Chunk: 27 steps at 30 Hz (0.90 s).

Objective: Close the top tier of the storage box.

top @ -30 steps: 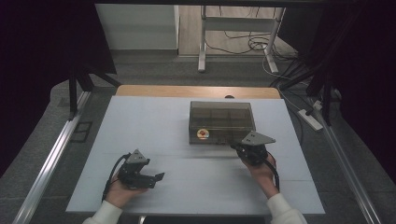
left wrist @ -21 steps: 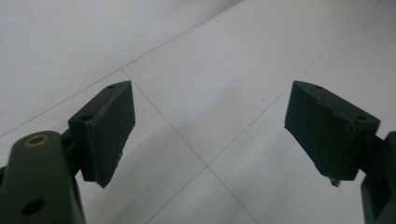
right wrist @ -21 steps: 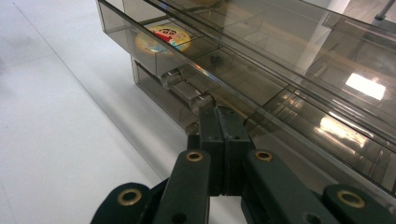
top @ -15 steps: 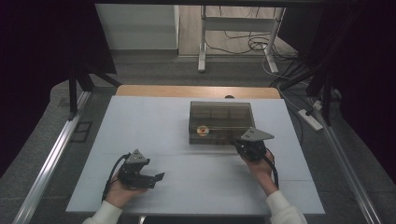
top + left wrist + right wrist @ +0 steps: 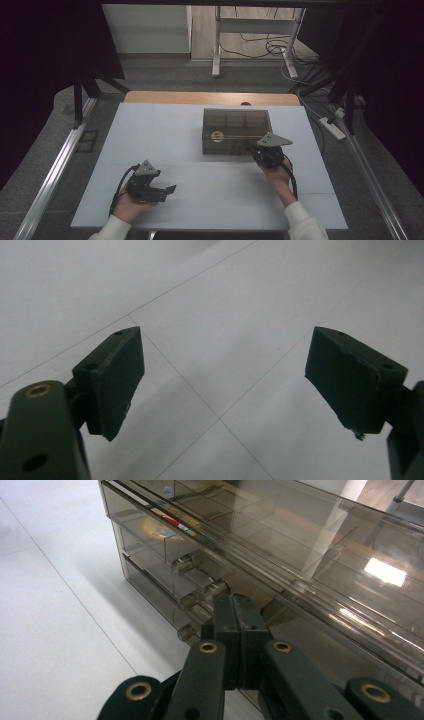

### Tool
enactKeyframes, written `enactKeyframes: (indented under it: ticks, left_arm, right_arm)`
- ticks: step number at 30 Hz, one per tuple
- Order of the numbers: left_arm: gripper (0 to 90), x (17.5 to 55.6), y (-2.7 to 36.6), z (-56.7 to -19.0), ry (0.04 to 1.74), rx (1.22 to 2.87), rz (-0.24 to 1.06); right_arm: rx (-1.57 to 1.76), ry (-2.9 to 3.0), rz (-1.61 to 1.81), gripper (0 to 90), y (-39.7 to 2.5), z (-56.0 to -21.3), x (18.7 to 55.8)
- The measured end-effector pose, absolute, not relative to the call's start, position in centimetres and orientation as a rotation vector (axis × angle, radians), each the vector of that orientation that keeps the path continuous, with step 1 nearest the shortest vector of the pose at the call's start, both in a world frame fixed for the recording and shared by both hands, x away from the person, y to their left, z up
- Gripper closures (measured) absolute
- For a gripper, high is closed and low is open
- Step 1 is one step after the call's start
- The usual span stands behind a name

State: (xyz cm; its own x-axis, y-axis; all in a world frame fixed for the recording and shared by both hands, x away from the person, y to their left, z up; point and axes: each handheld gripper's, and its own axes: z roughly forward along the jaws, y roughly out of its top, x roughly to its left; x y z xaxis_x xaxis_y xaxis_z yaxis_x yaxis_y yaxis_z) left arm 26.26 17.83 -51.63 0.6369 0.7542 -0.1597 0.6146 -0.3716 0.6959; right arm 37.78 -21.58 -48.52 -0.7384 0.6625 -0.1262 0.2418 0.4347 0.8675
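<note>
We press our right gripper [image 5: 235, 611], jaws closed, against the front latch [image 5: 200, 577] of the smoky clear plastic compartment box [image 5: 235, 131] mid-table (rigid, slick, likely light). Our left gripper [image 5: 225, 385] rests wide open, holding nothing.

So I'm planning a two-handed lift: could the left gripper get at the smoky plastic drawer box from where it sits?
Probably yes. The left gripper is open, with bare table between it and the box; the right gripper is at the box's front.
</note>
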Motion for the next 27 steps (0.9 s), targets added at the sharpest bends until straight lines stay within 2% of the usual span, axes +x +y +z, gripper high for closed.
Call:
enactKeyframes:
  ticks: [27]
  left_arm:
    - [16.3, 26.22, 18.08, -51.51, 1.070, 2.100, 0.249]
  right_arm:
    - [0.779, 2.208, 1.239, 88.8, -21.91, -48.17, 37.73]
